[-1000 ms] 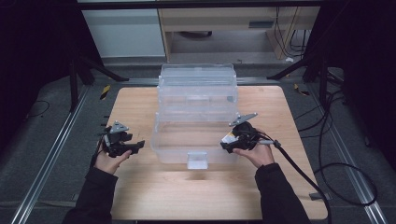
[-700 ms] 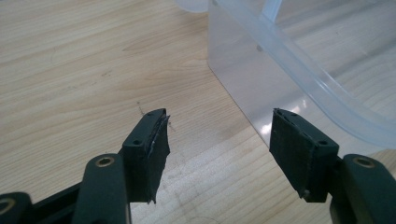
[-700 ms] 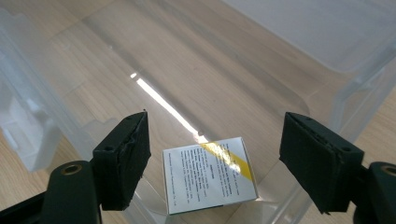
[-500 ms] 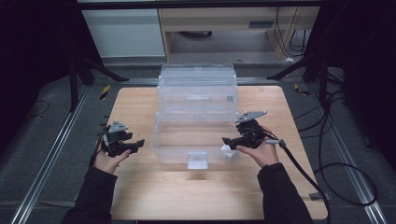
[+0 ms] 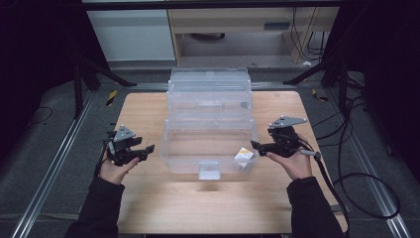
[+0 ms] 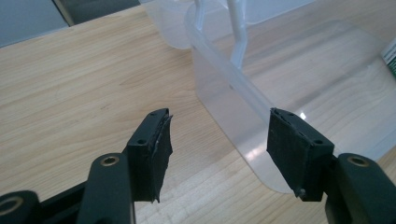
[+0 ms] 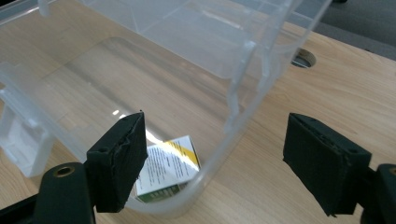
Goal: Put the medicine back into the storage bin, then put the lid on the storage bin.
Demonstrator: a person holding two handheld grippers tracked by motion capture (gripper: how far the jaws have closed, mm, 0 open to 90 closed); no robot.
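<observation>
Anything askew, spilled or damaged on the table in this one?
Nothing is spilled or broken. The small box lies tilted in the near right corner of the clear tub rather than flat and square. The pad on one finger of the left gripper looks frayed and peeling at its edge. Both grippers stand open and empty.

A light wooden table with rounded corners stood on a dark grey floor. Metal rails ran along the floor past its left and right edges. Beyond the far edge stood a pale cabinet and, beside it, a wooden desk or shelf unit, its underside shadowed. Black stand legs splayed out near both far corners. Loose black cables coiled on the floor at the right. The surroundings to either side were dark, possibly curtained.
</observation>
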